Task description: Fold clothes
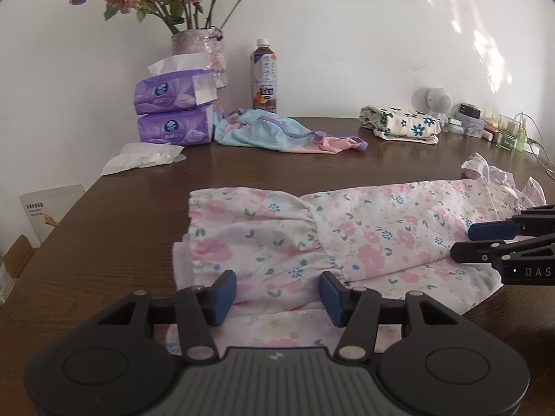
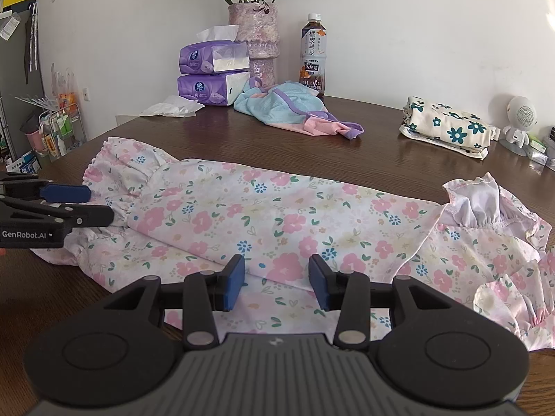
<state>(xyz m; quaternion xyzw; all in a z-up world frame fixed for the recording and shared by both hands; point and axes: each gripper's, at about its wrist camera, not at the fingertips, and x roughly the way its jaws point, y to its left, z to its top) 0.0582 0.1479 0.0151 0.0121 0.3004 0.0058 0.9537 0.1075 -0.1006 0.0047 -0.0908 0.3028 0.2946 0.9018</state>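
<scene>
A pink-flowered white cotton dress [image 2: 277, 215] lies lengthwise across the dark brown wooden table [image 2: 381, 152], its ruffled hem at nine o'clock near the table's edge. Bare wood lies open toward twelve. The left gripper [image 1: 278, 294] and right gripper [image 2: 276, 282] both stand apart, empty, over the near fold. Only the right view shows a wire rack [image 2: 59, 128] beyond the table.

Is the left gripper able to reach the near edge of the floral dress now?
Probably yes: the left gripper has open jaws just over the floral dress, and nothing lies between them.
</scene>
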